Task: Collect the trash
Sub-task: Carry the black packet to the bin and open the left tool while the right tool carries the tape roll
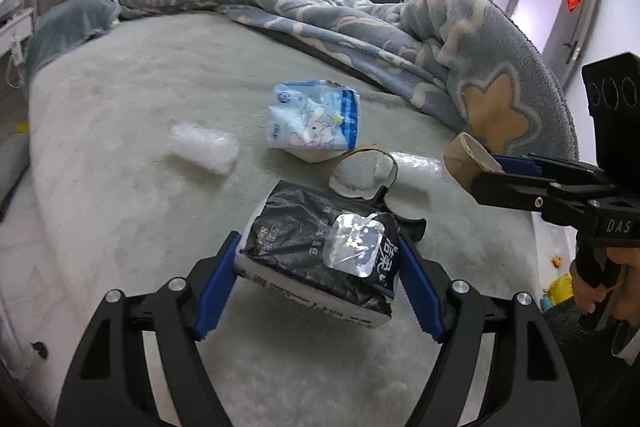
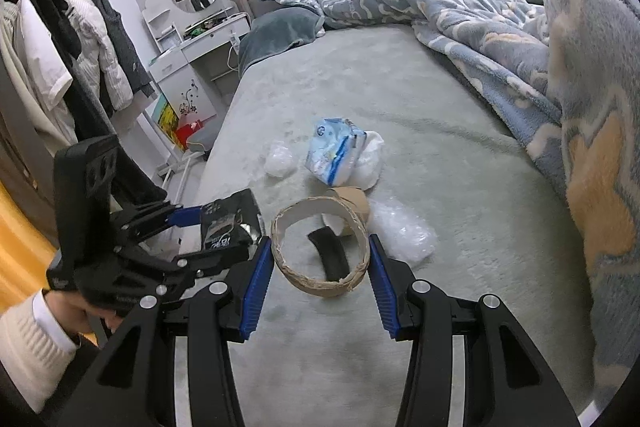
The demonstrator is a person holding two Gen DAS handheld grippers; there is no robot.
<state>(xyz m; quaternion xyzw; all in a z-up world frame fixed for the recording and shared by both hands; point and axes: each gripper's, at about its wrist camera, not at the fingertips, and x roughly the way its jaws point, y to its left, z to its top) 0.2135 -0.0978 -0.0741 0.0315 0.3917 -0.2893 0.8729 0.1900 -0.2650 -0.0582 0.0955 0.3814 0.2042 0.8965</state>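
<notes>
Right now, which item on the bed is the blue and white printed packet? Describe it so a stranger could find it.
On the pale green bed cover, look mid-bed, beyond both grippers. The blue and white printed plastic packet lies there against a white wad. Unlike the clear crumpled plastic beside it, it bears a cartoon rabbit.

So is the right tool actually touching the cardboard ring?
Touching. The right wrist view shows the right tool with both blue pads pressed against the cardboard ring, held above the bed.
</notes>
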